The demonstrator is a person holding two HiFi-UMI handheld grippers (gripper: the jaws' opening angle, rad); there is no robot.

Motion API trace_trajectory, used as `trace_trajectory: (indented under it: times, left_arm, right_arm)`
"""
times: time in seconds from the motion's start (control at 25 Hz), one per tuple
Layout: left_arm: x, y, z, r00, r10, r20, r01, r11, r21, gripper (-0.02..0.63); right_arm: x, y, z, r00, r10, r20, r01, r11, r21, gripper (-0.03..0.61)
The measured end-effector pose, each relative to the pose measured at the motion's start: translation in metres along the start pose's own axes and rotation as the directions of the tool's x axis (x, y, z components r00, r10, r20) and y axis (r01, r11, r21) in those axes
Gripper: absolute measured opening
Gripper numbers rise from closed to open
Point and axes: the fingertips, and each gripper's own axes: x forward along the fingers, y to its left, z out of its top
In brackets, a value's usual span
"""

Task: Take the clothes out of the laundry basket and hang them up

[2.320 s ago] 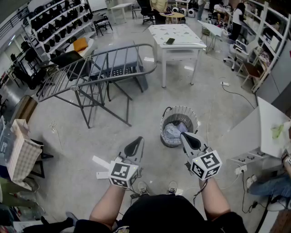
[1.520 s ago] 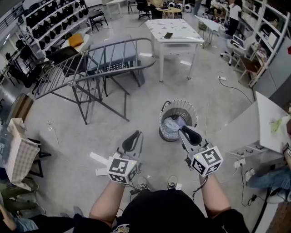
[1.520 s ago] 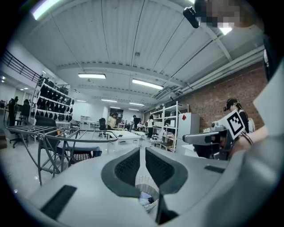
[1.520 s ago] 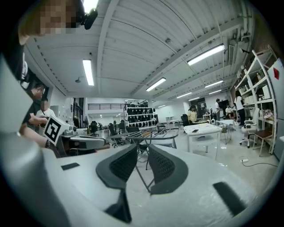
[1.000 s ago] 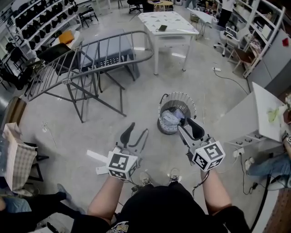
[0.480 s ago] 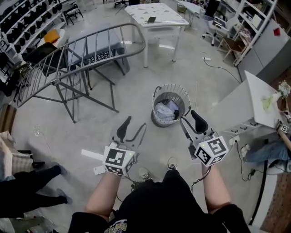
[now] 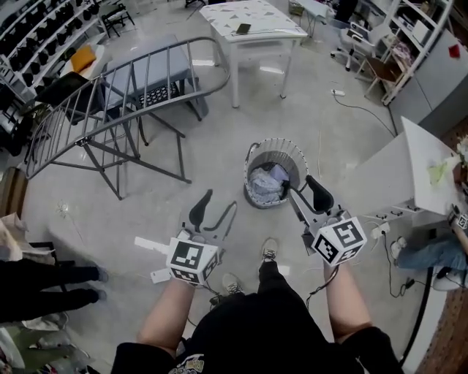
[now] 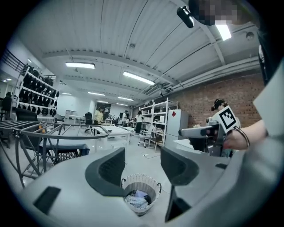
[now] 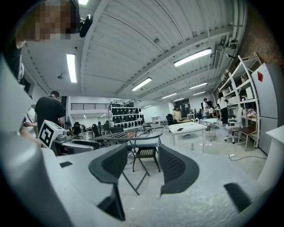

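Note:
A round wire laundry basket [image 7: 274,150] stands on the concrete floor with pale crumpled clothes [image 7: 267,182] inside. The grey folding drying rack [image 7: 124,88] stands to its far left with nothing on it. My left gripper [image 7: 218,204] hovers open just short of the basket on its near left. My right gripper [image 7: 306,188] is open at the basket's near right rim. Both jaws have just been opening, and nothing is between them. In the left gripper view the basket [image 8: 141,191] shows between and below the left gripper's [image 8: 142,159] jaws. The right gripper [image 9: 143,157] faces the drying rack [image 9: 133,133].
A white table [image 7: 252,18] stands beyond the rack. A slanted white desk [image 7: 409,175] with a power strip [image 7: 376,234] and cables is close on the right. A bystander's legs [image 7: 44,285] are at the left edge. Shelving lines the room's sides.
I have stepped closer to the basket, which now lies just ahead of both grippers. Both jaws stand wider than before. The bystander at the left has shifted.

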Motion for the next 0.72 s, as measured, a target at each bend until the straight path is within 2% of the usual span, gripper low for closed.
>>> trace_trajectory:
  times: [0.44,0.72]
  left_arm:
    - [0.13,-0.005,0.012,0.996,0.066,-0.062,-0.065,0.998,0.018,0.232]
    - [0.187,-0.016,0.03,0.997,0.054,-0.058,-0.051,0.997,0.052,0.232]
  right_arm:
    - [0.065,-0.128,0.005,0.996,0.083,0.007,-0.084,0.994,0.071,0.239]
    - [0.082,-0.176,0.005,0.995,0.096,0.0,-0.095,0.992,0.088,0.239]
